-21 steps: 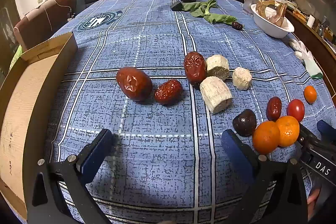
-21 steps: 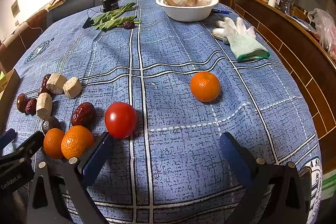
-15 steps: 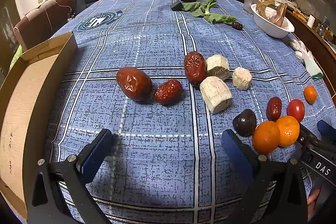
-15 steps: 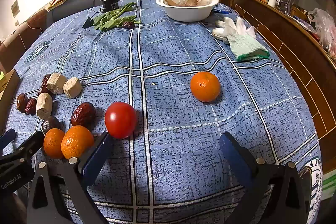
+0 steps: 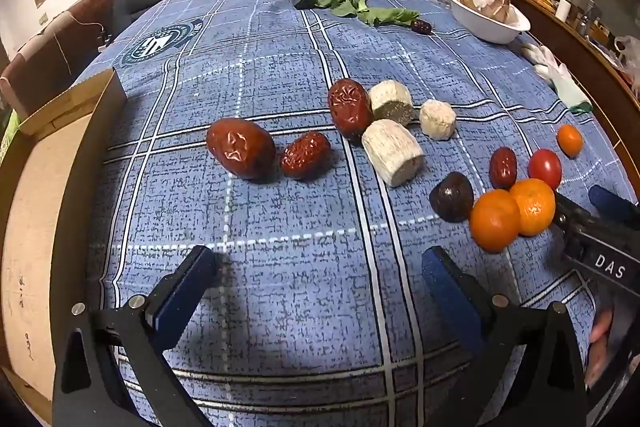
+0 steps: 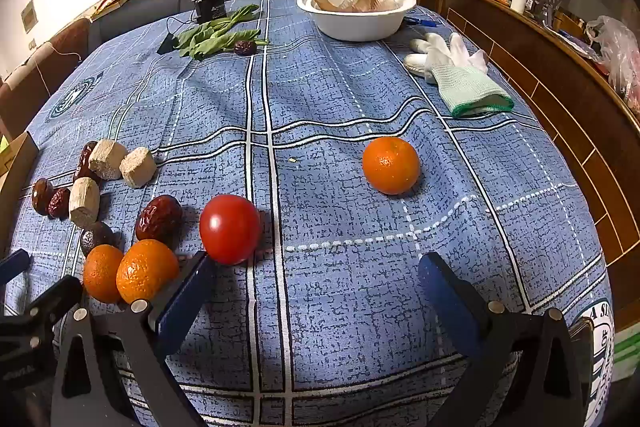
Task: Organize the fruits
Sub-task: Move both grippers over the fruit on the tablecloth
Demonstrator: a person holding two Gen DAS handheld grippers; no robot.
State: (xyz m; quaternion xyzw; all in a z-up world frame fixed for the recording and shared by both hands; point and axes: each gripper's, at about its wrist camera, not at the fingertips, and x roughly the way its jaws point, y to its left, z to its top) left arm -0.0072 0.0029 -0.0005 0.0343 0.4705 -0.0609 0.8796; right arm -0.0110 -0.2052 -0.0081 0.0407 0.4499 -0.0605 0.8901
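My left gripper (image 5: 318, 273) is open and empty above the blue cloth. Ahead of it lie a large red date (image 5: 241, 148), a smaller date (image 5: 305, 160), a third date (image 5: 349, 107) and several pale stem chunks (image 5: 393, 151). To its right sit a dark fruit (image 5: 452, 196), two oranges (image 5: 513, 214), a date (image 5: 503, 167), a tomato (image 5: 544, 168) and a far orange (image 5: 569, 140). My right gripper (image 6: 314, 281) is open and empty; the tomato (image 6: 229, 229) sits just beyond its left finger, the two oranges (image 6: 130, 273) to the left, and a lone orange (image 6: 391, 165) ahead right.
A cardboard box (image 5: 38, 195) stands at the left table edge. A white bowl (image 6: 356, 11) with a paper bag, green leaves (image 6: 218, 35) with a date, and white gloves (image 6: 460, 71) lie at the far side. A wooden sideboard (image 6: 560, 75) runs along the right.
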